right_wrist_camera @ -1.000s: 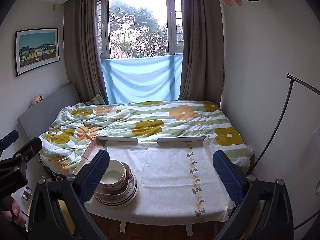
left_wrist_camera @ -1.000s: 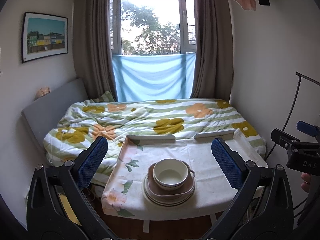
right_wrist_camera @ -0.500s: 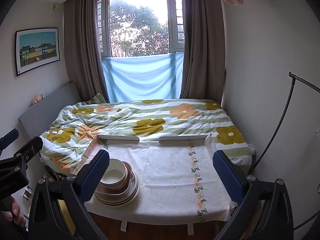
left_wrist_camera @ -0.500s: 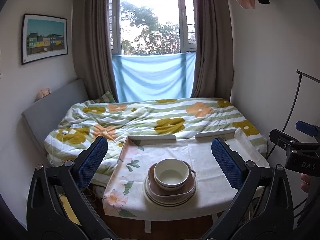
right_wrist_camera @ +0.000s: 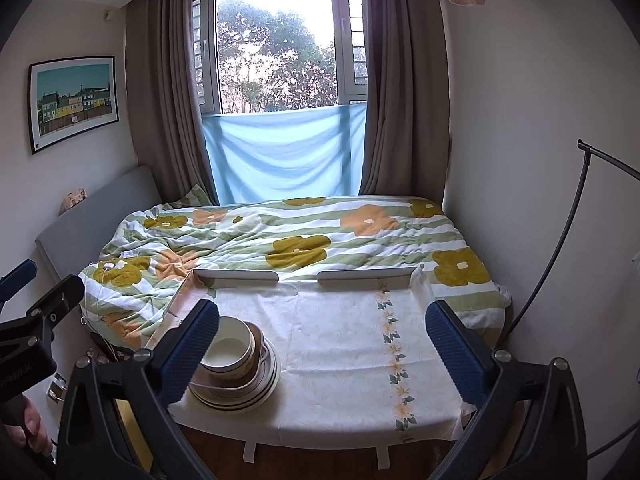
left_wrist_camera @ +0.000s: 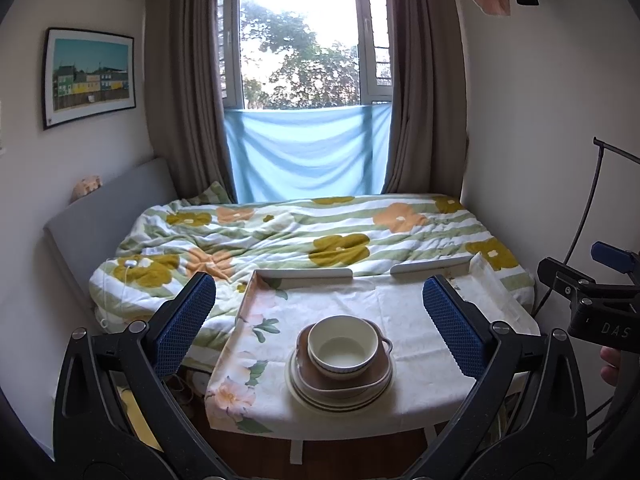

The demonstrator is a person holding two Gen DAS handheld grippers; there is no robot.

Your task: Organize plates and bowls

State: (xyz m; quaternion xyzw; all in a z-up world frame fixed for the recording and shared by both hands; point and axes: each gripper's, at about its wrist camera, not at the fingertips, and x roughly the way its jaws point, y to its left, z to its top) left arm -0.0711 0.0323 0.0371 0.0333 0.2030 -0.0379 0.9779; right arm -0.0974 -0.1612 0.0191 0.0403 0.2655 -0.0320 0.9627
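Observation:
A cream bowl (left_wrist_camera: 343, 346) sits on a brown square dish (left_wrist_camera: 376, 376), which rests on a stack of round cream plates (left_wrist_camera: 320, 398), near the front left of a small cloth-covered table (left_wrist_camera: 400, 304). My left gripper (left_wrist_camera: 320, 320) hovers open in front of the stack, its blue pads wide apart and empty. In the right wrist view the bowl (right_wrist_camera: 230, 350) and plates (right_wrist_camera: 256, 394) lie at the table's left, partly behind my left pad. My right gripper (right_wrist_camera: 322, 336) is open and empty above the table's (right_wrist_camera: 340, 344) bare middle.
A bed with a flowered quilt (left_wrist_camera: 304, 232) lies directly behind the table. White walls close in on both sides. A thin black stand (right_wrist_camera: 560, 248) rises at the right. The other gripper (left_wrist_camera: 592, 304) and a hand (right_wrist_camera: 28, 428) show at the frame edges.
Both grippers have drifted slightly toward the table; the stack sits marginally larger in view. Jaws remain wide apart.

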